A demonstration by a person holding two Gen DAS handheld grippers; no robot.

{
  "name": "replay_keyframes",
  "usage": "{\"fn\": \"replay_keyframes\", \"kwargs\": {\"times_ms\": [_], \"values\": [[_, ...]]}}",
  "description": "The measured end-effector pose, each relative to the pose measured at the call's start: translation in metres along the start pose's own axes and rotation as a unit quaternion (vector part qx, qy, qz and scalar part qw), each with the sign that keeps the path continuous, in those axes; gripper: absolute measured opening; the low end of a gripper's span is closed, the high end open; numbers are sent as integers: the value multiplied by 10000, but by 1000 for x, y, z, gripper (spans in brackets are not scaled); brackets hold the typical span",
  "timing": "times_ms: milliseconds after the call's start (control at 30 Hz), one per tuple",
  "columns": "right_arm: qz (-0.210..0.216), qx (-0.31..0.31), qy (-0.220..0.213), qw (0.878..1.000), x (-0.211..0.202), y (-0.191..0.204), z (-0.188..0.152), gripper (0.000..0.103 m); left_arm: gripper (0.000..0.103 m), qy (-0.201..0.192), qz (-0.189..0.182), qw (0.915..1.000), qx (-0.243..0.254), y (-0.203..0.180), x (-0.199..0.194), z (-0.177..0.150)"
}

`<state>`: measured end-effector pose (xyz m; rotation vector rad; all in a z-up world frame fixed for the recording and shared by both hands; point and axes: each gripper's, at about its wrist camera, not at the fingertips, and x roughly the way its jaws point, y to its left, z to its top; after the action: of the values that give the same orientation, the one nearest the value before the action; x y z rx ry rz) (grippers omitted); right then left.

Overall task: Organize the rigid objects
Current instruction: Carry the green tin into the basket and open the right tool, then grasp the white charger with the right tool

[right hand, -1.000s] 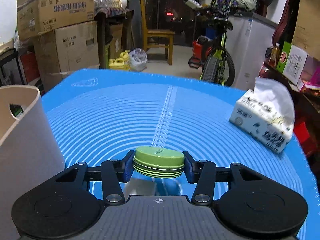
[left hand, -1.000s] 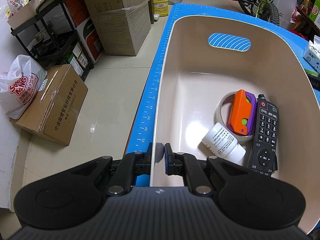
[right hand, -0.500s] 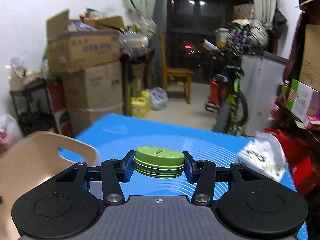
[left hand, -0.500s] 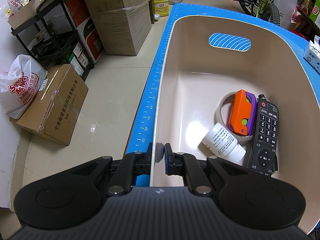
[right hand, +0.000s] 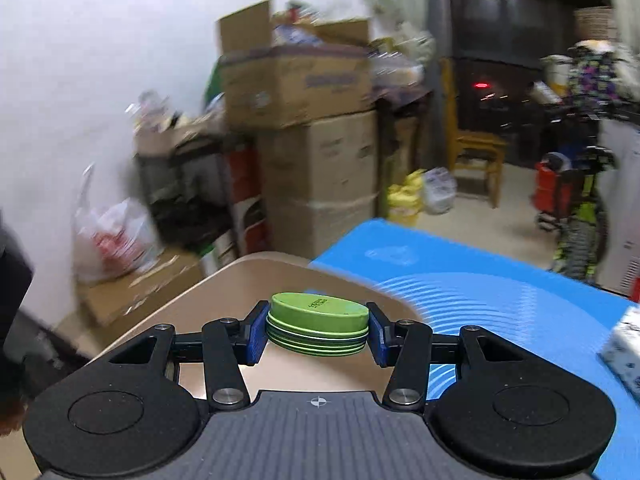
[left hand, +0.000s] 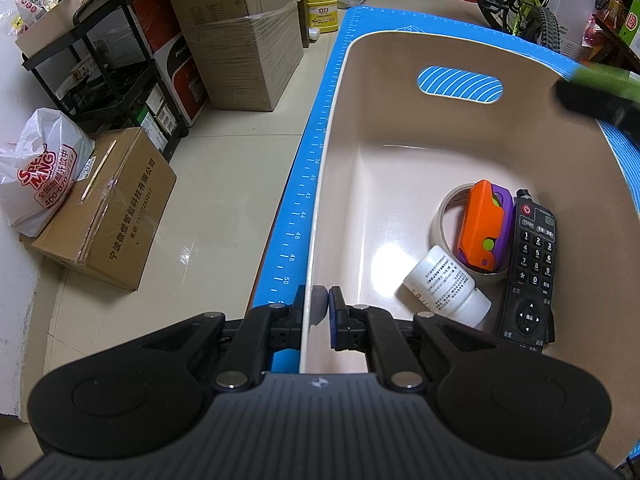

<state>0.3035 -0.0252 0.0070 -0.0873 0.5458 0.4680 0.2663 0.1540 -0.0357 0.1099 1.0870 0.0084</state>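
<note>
With a remote control [left hand: 534, 268], white bottle [left hand: 440, 280], tape roll [left hand: 444, 216] and orange toy [left hand: 482, 224] lying inside the beige bin [left hand: 400, 128], the left tongs [left hand: 323, 312] are pinching its near rim while the right tongs [right hand: 317, 330] are carrying a green tin [right hand: 318, 324] above its edge, not yet dropped in.

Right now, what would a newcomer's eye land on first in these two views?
Probably the green tin clamped in the right hand-held gripper, raised over the beige tub's rim. Next, the orange toy inside the tub beside a black remote, while the left hand-held gripper pinches the tub's near wall.

The remote control [left hand: 530, 270] hides part of its lower end behind the left hand-held gripper [left hand: 323, 312]
</note>
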Motion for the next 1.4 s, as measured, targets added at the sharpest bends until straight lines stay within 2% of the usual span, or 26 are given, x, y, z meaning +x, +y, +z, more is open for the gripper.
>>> {"fn": "replay_keyframes", "kwargs": {"times_ms": [233, 400, 500, 533, 633, 700, 867, 967, 1133, 1267, 1400], "values": [[253, -345, 702, 9966, 26, 37, -17, 55, 11, -5, -34, 10000, -9, 2, -1, -1], [218, -486, 1226, 9910, 41, 43, -21, 55, 11, -3, -21, 10000, -3, 0, 0, -1], [295, -501, 1761, 9827, 53, 42, -24, 55, 11, -1, -22, 10000, -3, 0, 0, 0], [279, -490, 1821, 9817, 55, 41, -24, 55, 11, -5, -21, 10000, -2, 0, -1, 0], [293, -358, 1730, 9838, 51, 38, -24, 58, 11, 4, 0, 10000, 1, -1, 0, 0], [357, -248, 1573, 9866, 46, 34, -23, 69, 11, 2, -7, 10000, -2, -1, 0, 0], [378, -172, 1149, 9925, 26, 29, -20, 77, 11, 6, 11, 10000, 7, -2, 1, 0], [244, -85, 847, 9961, 8, 18, -13, 79, 11, 6, 11, 10000, 10, -2, 1, 0], [-365, 263, 219, 9987, -19, -14, 1, 83, 11, 6, 13, 10000, 9, -1, 1, 0], [-915, 636, 93, 9937, -29, -52, 2, 83, 11, 2, 1, 10000, 11, -1, 1, 0], [-1577, 919, 83, 9832, -30, -87, -9, 83, 11, 7, 10, 10000, 19, -1, 1, 1]]}}
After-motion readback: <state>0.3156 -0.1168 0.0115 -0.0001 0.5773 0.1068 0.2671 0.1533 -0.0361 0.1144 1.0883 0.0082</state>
